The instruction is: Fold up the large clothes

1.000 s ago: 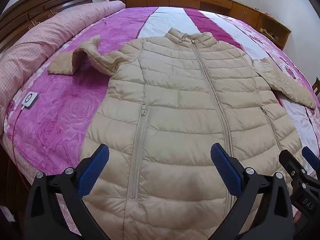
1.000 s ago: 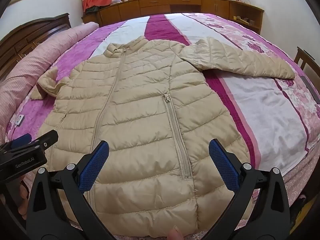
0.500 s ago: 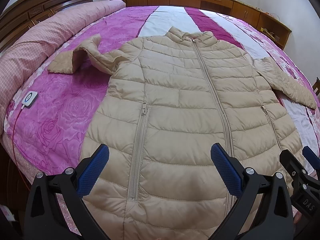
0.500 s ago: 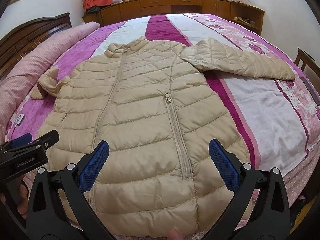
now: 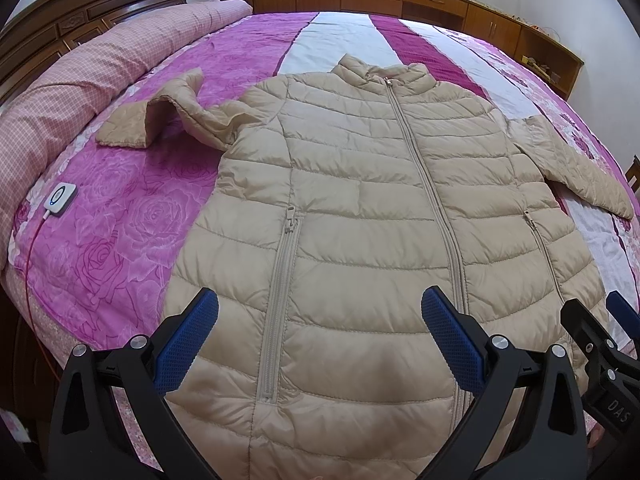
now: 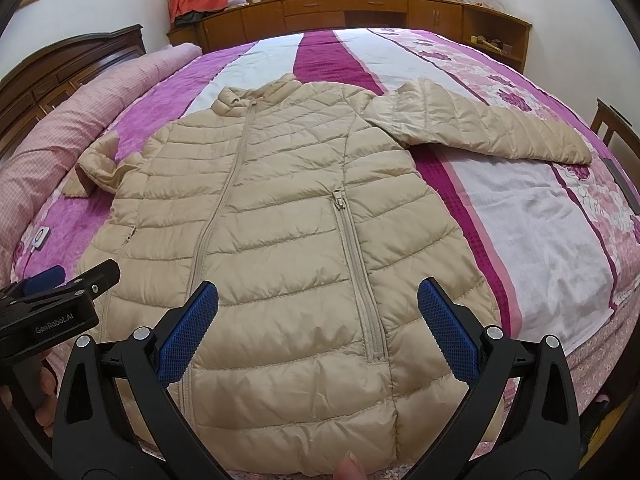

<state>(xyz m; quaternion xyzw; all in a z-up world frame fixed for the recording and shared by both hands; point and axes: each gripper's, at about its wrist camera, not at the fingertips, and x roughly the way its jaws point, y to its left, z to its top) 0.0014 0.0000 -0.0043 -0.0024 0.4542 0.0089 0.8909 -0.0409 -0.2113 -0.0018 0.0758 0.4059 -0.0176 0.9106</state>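
A beige quilted puffer jacket (image 5: 360, 216) is spread front-up and zipped across a bed with a pink, magenta and white floral bedspread (image 5: 120, 216), filling the centre of both views. One sleeve (image 5: 168, 120) is crumpled at the upper left of the left wrist view; the other sleeve (image 6: 480, 128) is stretched out at the upper right of the right wrist view. The left gripper (image 5: 320, 336) and right gripper (image 6: 318, 332) are held wide apart above the hem, gripping nothing. No fold is seen yet; the whole task is judged to remain. A small white controller (image 5: 60, 199) is seen at the left edge.
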